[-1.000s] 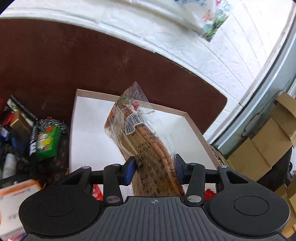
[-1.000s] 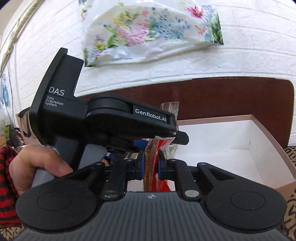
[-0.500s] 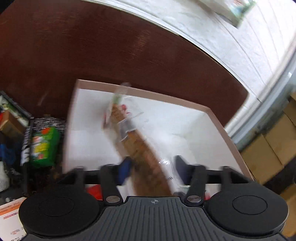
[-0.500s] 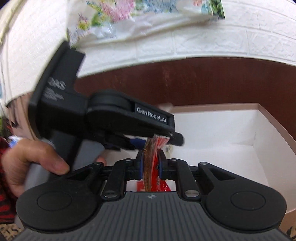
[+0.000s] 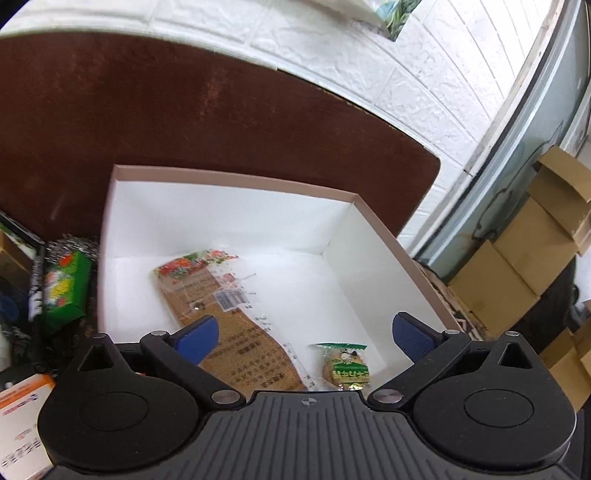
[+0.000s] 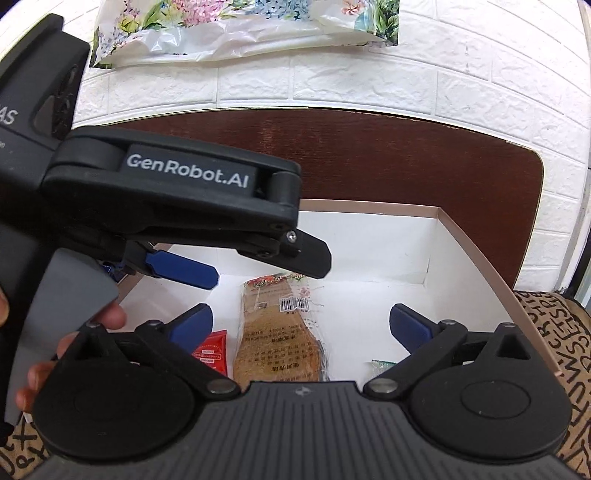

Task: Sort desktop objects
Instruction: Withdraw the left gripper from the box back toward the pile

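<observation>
A long brown snack packet (image 5: pixel 229 314) (image 6: pixel 277 343) lies flat on the floor of the white box (image 5: pixel 236 181) (image 6: pixel 369 208). A small green packet (image 5: pixel 345 365) (image 6: pixel 380 365) lies to its right and a red packet (image 6: pixel 210 354) to its left. My left gripper (image 5: pixel 304 336) hangs over the box's near edge, its jaws opening wide; the brown packet lies below, untouched by the pads. My right gripper (image 6: pixel 301 325) is likewise opening above the same packet, not touching it. In the right wrist view the left gripper (image 6: pixel 264 271) reaches in from the left, held by a hand (image 6: pixel 107 317).
Left of the box stand a green carton (image 5: pixel 66 291), a steel scourer (image 5: pixel 70 245) and a white and orange carton (image 5: pixel 18 424). A dark brown board (image 5: pixel 221 110) backs the box. Cardboard boxes (image 5: pixel 517 277) stack at the right. A floral bag (image 6: pixel 240 26) hangs on the wall.
Both grippers held the brown packet upright over the box; both have opened and let it go, and it has dropped flat into the box.
</observation>
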